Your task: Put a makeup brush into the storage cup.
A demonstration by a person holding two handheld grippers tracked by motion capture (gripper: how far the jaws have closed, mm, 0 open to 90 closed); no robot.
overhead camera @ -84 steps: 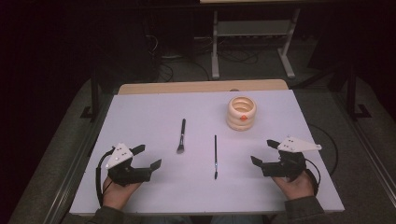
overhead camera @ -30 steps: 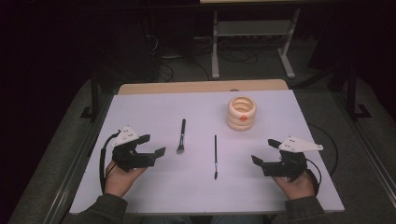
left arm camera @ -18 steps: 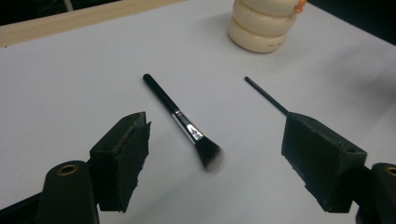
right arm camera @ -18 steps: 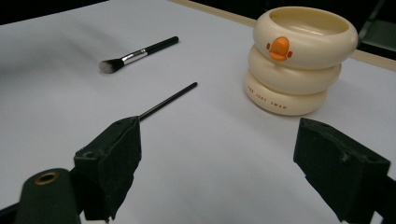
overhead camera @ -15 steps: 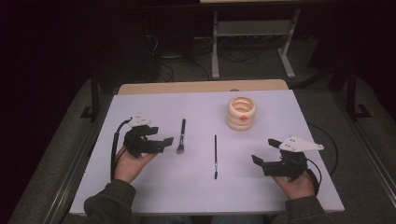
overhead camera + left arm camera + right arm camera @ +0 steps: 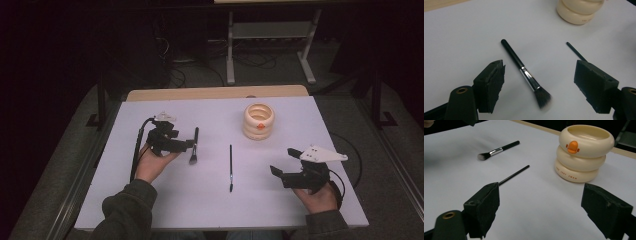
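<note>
- the left gripper [image 6: 186, 145], black with a pale plate on top and a black cable looping off its back, is held low over the white tabletop [image 6: 165, 200] with its tips just beside the black-handled makeup brush with a silver ferrule and dark bristles [image 6: 194, 145].
- in the left gripper view its jaws stand wide apart and hold nothing; the makeup brush [image 6: 525, 74] lies flat on the table between them, handle end pointing away from the camera and the bristle head nearest to it.
- whether the jaws touch the brush cannot be told; in that view there is clear white table on both sides of it.
- a thin black stick-like brush [image 6: 230, 167] lies flat near the middle of the table, roughly parallel to the makeup brush and apart from it; its far end shows in the left gripper view [image 6: 575, 51] beyond the right-hand jaw.
- the right gripper [image 6: 282, 165], black with a grey three-cornered plate on top, is held near the table's near right part, well apart from both brushes.
- its jaws are spread wide too and grip nothing, as the right gripper view shows.
- a cream holder made of three stacked rings with an orange duck bill on the front [image 6: 582, 153] stands upright toward the far side of the table, apart from everything else.
</note>
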